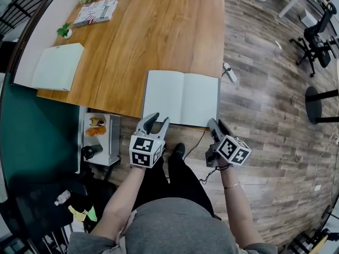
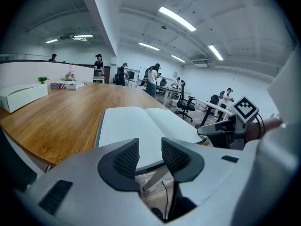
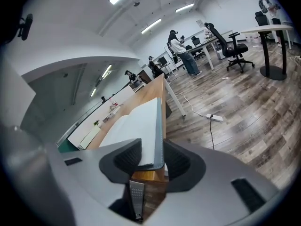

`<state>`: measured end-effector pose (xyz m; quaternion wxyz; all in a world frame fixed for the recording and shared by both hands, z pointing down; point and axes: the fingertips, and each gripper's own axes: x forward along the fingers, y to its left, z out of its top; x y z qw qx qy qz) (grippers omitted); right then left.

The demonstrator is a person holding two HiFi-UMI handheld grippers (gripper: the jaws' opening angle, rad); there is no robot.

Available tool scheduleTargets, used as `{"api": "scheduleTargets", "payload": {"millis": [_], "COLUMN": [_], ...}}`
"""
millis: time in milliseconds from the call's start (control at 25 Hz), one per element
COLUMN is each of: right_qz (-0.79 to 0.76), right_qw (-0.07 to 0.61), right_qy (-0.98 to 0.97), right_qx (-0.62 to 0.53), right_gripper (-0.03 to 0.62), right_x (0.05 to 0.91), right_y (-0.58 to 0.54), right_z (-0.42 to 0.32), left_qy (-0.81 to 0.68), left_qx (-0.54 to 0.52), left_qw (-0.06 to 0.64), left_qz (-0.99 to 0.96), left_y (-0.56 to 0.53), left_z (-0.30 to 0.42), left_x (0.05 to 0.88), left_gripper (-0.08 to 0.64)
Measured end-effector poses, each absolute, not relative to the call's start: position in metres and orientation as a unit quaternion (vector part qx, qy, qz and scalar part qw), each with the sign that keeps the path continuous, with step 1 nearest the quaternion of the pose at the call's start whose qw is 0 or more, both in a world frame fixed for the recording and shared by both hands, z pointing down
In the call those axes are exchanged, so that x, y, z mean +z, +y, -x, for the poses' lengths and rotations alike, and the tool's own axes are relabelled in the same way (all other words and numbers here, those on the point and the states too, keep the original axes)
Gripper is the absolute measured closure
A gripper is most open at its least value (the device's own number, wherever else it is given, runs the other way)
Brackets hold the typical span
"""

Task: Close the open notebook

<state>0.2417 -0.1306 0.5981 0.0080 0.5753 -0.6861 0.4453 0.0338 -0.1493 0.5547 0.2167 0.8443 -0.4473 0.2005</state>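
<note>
The open notebook lies flat with blank white pages at the near edge of the wooden table. My right gripper is at its near right corner. In the right gripper view the pads close on the right-hand pages and grey cover, and the gripper holds that corner. My left gripper sits just short of the notebook's near left edge. Seen in the left gripper view, it is open with nothing between the pads, and the notebook lies just beyond them.
A white box, a book and a small plant sit at the table's far left. A power strip lies on the wood floor to the right. Office chairs stand further right, and a low cabinet is beside my legs.
</note>
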Motion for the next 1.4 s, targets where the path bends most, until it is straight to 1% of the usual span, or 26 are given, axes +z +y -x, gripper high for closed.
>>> {"api": "scheduleTargets", "payload": {"millis": [280,480,640,1000,1400], "right_qz": [-0.58,-0.579,-0.582,-0.59,-0.588], "right_qw": [0.042,0.064,0.067,0.026,-0.025], "right_qy": [-0.697,-0.708,-0.707,-0.694,-0.699], "right_qx": [0.42,0.398,0.396,0.412,0.407], "right_gripper": [0.461,0.507,0.522,0.551,0.561], "right_x": [0.595,0.592,0.591,0.579,0.545], "right_y": [-0.131,-0.13,-0.131,-0.132,-0.133], "right_z": [-0.241,-0.239,-0.24,-0.242,-0.237], "left_qy": [-0.46,-0.46,-0.458,-0.451,-0.444], "left_qx": [0.22,0.225,0.227,0.225,0.228], "left_qw": [0.216,0.229,0.232,0.235,0.238], "left_qz": [-0.833,-0.828,-0.828,-0.831,-0.833], "left_y": [-0.149,-0.147,-0.147,-0.149,-0.15], "left_z": [-0.027,-0.025,-0.026,-0.024,-0.022], "left_x": [0.563,0.572,0.574,0.575,0.575], "left_gripper": [0.425,0.425,0.426,0.44,0.449]}}
